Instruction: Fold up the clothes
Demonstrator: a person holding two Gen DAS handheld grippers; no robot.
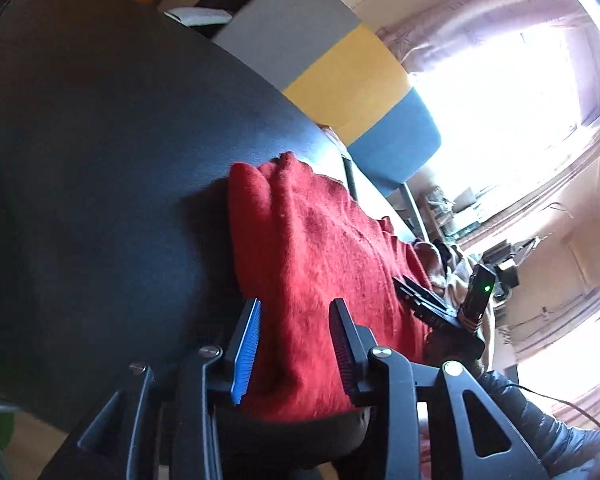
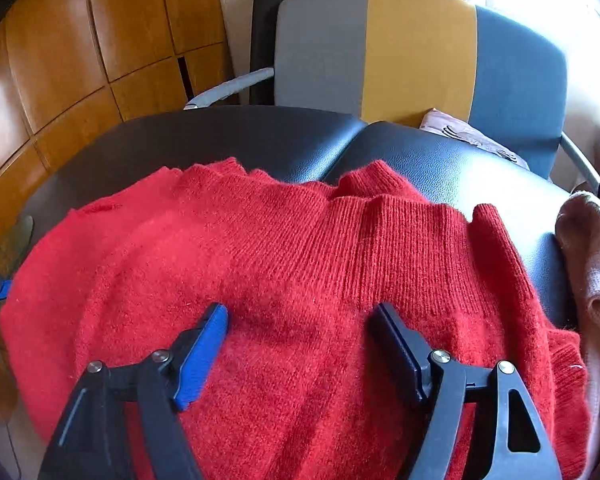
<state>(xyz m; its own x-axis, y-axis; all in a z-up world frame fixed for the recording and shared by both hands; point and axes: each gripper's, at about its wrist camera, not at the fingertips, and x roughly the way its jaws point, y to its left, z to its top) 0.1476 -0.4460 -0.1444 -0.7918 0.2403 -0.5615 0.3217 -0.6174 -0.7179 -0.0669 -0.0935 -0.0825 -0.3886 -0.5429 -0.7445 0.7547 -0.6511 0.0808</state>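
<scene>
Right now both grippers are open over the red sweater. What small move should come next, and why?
Probably lower the right gripper and close it on the ribbed band of the red sweater. Its jaws stand open with nothing pinched, and the sweater lies bunched on the black surface, not yet in a neat fold. The left gripper is open too.

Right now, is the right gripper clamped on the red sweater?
No, the right gripper hangs open above the red sweater, its two fingers standing wide apart with no knit pinched between them.
</scene>
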